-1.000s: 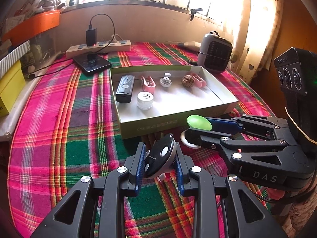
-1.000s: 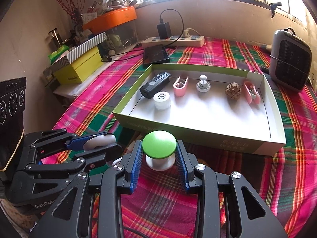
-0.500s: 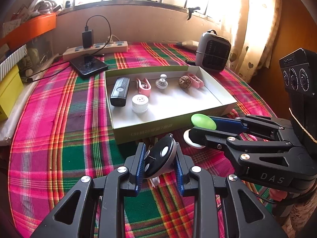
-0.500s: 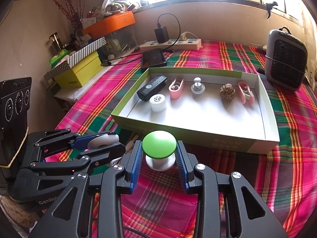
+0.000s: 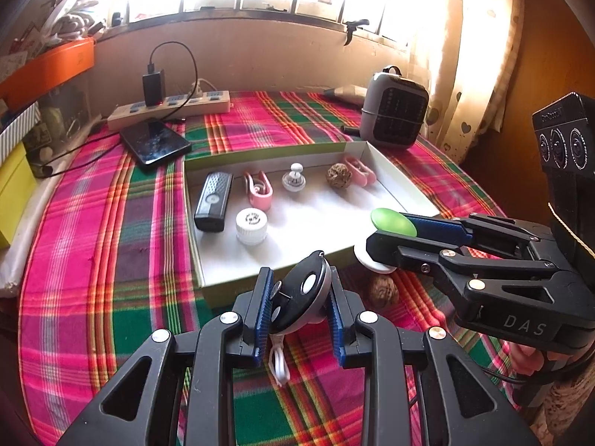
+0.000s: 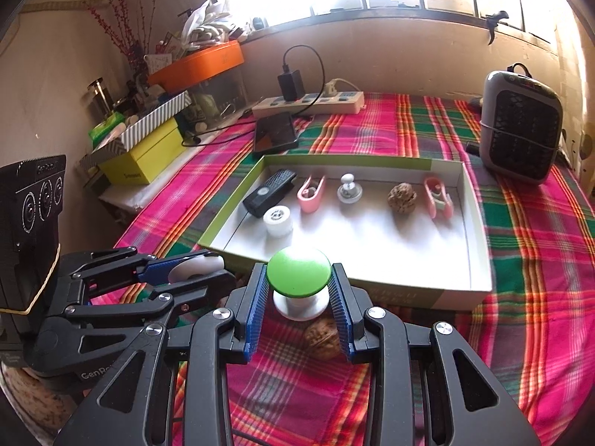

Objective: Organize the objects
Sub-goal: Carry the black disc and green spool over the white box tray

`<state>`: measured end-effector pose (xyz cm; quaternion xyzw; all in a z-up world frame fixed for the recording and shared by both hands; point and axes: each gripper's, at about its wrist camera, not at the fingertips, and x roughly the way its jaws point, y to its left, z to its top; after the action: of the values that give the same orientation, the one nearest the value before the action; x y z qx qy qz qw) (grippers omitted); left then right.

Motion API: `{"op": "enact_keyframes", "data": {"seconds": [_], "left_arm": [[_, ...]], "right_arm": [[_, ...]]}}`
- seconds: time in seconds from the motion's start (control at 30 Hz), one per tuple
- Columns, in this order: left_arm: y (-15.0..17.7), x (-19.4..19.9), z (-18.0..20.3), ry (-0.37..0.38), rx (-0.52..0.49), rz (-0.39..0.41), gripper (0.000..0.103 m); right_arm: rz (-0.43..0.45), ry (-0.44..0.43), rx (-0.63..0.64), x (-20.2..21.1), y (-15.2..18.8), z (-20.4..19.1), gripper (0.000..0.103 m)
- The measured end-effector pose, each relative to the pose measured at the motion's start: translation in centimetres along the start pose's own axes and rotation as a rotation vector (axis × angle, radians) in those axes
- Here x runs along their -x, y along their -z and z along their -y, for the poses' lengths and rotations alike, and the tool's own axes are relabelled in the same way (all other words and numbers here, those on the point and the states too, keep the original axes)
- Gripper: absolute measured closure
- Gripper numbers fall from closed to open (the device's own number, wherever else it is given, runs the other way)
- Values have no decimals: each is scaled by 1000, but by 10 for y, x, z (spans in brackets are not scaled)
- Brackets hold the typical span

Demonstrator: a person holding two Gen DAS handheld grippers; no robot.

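My left gripper (image 5: 299,306) is shut on a black and white disc-shaped gadget (image 5: 301,293) with a white cord loop hanging below, held above the cloth just in front of the green box (image 5: 394,182). My right gripper (image 6: 299,297) is shut on a green-capped white knob (image 6: 298,275), also lifted near the box's front wall. A walnut (image 6: 321,336) lies on the cloth under the right gripper. Inside the box lie a black remote (image 5: 214,200), two pink clips (image 5: 258,189), a white cap (image 5: 251,225), a white pin (image 5: 294,180) and another walnut (image 5: 338,175).
A plaid cloth (image 5: 93,241) covers the table. Behind the box sit a phone (image 5: 154,145) on a charging cable, a power strip (image 5: 167,107) and a grey heater (image 5: 394,111). Yellow and striped boxes (image 6: 145,148) crowd the left edge; a curtain hangs at right.
Both grippers have risen a little with their objects and drawn back from the box, which looks smaller and farther. The walnut on the cloth has come into view under the right gripper.
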<state>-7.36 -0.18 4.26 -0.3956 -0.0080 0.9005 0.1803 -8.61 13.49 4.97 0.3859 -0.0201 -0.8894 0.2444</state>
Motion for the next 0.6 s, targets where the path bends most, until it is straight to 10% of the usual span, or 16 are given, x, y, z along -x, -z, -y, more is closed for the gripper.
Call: {"op": "enact_keyframes", "data": {"seconds": [0.6], "left_arm": [[-31,-33,-2,15,-8,-14,78]], "right_arm": [[29,69,-59,-3,-20,39,68]]}}
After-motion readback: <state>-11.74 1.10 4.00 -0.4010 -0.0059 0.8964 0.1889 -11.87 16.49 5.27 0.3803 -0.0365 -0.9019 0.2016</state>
